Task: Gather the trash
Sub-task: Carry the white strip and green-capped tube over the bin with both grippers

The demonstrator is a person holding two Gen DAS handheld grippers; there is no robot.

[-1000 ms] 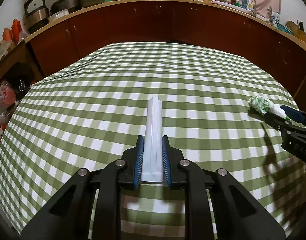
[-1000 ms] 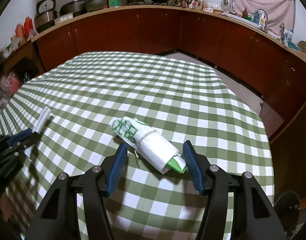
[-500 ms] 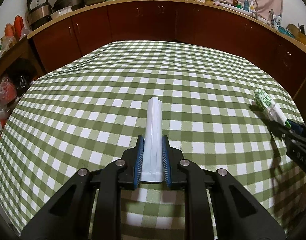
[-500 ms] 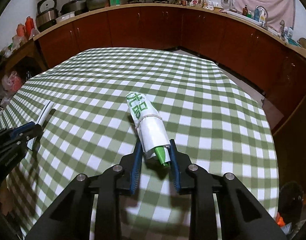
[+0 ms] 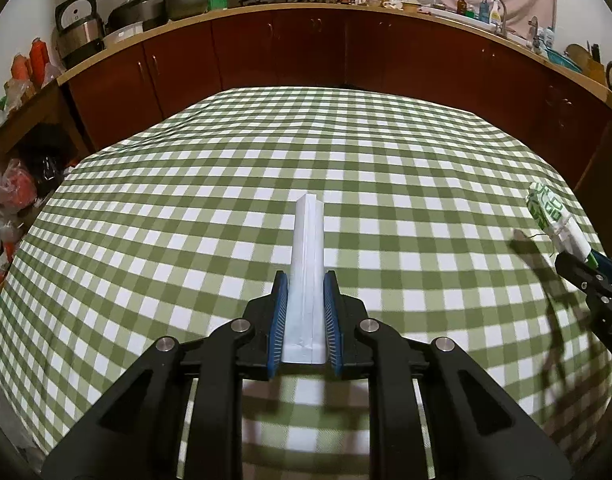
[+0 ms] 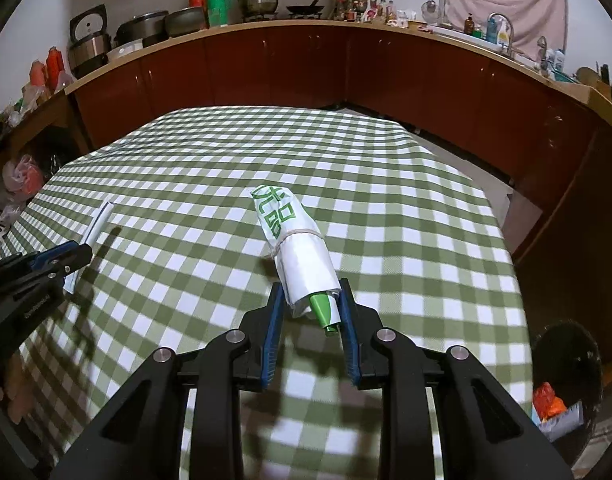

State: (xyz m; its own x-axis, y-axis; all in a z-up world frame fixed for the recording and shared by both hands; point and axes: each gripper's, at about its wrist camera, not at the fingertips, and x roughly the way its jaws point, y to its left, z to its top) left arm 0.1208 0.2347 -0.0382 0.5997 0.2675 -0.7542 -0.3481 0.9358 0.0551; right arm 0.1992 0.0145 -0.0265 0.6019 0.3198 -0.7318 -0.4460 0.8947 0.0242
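My left gripper (image 5: 305,280) is shut on a long folded white paper packet (image 5: 307,264) that sticks out forward above the green checked tablecloth (image 5: 186,216). My right gripper (image 6: 311,292) is shut on a rolled white wrapper with green print (image 6: 294,240), tied round the middle, with a green tube end poking out at its near end. The wrapper hangs clear of the cloth. Each gripper shows at the edge of the other's view: the right gripper (image 5: 586,268) with the wrapper (image 5: 554,216), the left gripper (image 6: 62,256) with the packet (image 6: 96,226).
A dark bin (image 6: 566,384) holding orange and pale rubbish stands on the floor past the table's right edge. Brown cabinets (image 6: 306,68) with pots and bottles on the counter curve round behind. Plastic bags (image 5: 10,188) pile up at the left.
The right gripper closed on the wrapper, which swung from lying crosswise on the cloth to pointing forward, and lifted it. Both grippers drew back a little; the left kept its grip.
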